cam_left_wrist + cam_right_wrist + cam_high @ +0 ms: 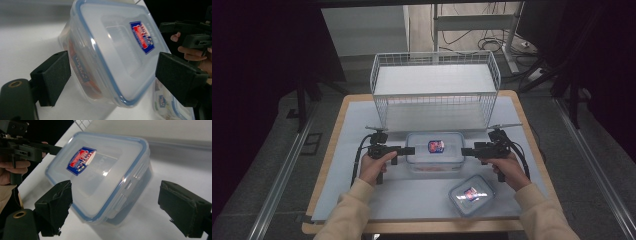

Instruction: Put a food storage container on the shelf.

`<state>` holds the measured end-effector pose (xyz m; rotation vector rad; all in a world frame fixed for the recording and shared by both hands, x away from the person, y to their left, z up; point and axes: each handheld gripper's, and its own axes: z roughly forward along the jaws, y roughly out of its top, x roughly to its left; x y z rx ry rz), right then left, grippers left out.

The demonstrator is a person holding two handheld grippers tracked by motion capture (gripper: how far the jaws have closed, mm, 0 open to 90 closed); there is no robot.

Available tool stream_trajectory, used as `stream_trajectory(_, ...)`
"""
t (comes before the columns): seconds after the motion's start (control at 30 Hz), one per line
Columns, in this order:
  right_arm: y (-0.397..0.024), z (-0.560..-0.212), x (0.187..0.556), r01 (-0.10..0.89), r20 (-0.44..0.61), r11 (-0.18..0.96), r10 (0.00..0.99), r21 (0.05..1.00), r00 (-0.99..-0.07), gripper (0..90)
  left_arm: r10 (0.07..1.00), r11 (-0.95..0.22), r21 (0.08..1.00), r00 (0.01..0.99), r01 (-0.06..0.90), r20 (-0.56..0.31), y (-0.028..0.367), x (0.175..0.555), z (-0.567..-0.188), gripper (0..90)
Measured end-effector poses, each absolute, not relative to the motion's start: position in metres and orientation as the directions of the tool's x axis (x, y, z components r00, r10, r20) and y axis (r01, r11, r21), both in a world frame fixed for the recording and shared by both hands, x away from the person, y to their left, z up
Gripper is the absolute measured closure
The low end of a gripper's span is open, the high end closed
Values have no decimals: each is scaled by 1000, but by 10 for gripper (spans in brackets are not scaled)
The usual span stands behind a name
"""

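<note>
High view: large container (434, 150) sits mid-table before the wire basket (435, 90), left gripper (408, 150) and right gripper (465, 151) at its short ends.

Left gripper view: jaws spread, nothing pinched; slick clear plastic, blue-edged lid.

Right gripper view: jaws spread wide. Best to close both evenly under the rim.

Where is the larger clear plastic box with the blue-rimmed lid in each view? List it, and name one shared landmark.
High view: larger clear plastic box, table centre, between both grippers.
Left gripper view: it lies tilted across the middle, between the jaws.
Right gripper view: it lies centre, ahead of the jaws.
Shared landmark: red-and-blue lid sticker.
</note>
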<state>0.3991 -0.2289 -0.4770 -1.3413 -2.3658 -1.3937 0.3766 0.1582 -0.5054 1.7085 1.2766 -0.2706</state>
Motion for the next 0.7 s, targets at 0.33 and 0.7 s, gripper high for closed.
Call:
stream_trajectory(0.33,-218,-494,419,771,522,210,627,601,-578,116,598,-18,515,422,857,-682,156,382,-517,138)
stream_trajectory(0.7,-211,-507,426,808,589,202,592,553,-551,138,569,-30,501,427,865,-703,152,387,-525,217)
